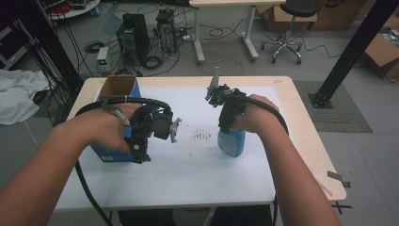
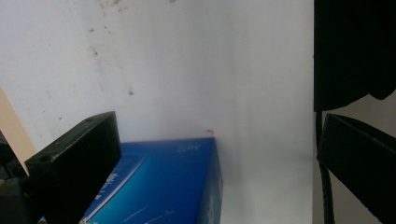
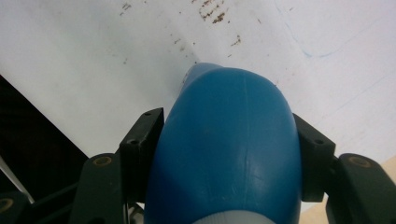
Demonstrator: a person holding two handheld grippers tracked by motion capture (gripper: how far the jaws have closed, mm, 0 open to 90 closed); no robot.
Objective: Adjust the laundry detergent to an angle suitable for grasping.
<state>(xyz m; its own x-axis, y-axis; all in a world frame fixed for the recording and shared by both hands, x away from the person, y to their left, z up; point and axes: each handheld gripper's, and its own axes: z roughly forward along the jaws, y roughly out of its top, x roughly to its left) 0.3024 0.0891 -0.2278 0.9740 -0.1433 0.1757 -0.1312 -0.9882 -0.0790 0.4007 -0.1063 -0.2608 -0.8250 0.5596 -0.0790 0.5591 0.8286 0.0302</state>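
Right gripper (image 3: 224, 154) clamped on blue bottle (image 3: 224, 149), jaws pressed against both its sides; bottle stands on white sheet (image 1: 197, 165) near counter (image 1: 306, 141) middle, toward right edge. Left gripper (image 2: 215, 154) over blue box (image 2: 163, 186) (open-topped, cardboard inside) by left edge, jaws spread wide, one jaw against box, other off its side.

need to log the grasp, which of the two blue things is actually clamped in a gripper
The blue bottle: the right gripper has a jaw pressed on each of its sides. The blue box just sits by the open left gripper.
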